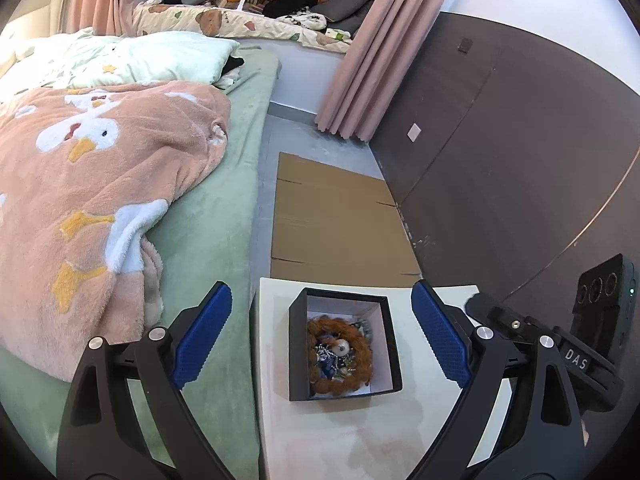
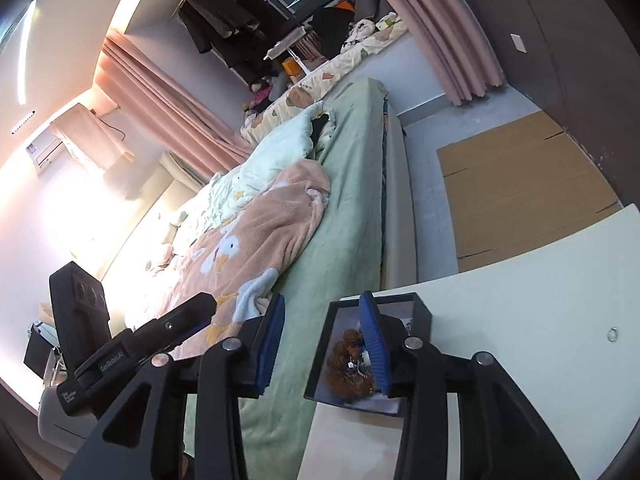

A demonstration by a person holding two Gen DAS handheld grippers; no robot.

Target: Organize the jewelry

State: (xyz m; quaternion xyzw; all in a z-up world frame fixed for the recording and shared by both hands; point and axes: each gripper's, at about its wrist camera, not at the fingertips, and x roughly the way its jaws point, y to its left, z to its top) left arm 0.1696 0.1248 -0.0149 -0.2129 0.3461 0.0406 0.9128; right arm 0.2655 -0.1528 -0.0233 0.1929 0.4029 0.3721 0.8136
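Note:
A black open box stands on a white table. It holds a fuzzy brown hair tie and a tangle of blue and silver jewelry. My left gripper is open and empty, its blue fingers spread on either side above the box. In the right wrist view my right gripper is open and empty, tilted, with its right finger over the box and its left finger over the bed. A small silver ring lies alone on the table to the right.
A bed with a green sheet and a pink duck blanket runs along the table's left side. Flat cardboard lies on the floor beyond the table. A dark wall panel is to the right. Pink curtains hang at the back.

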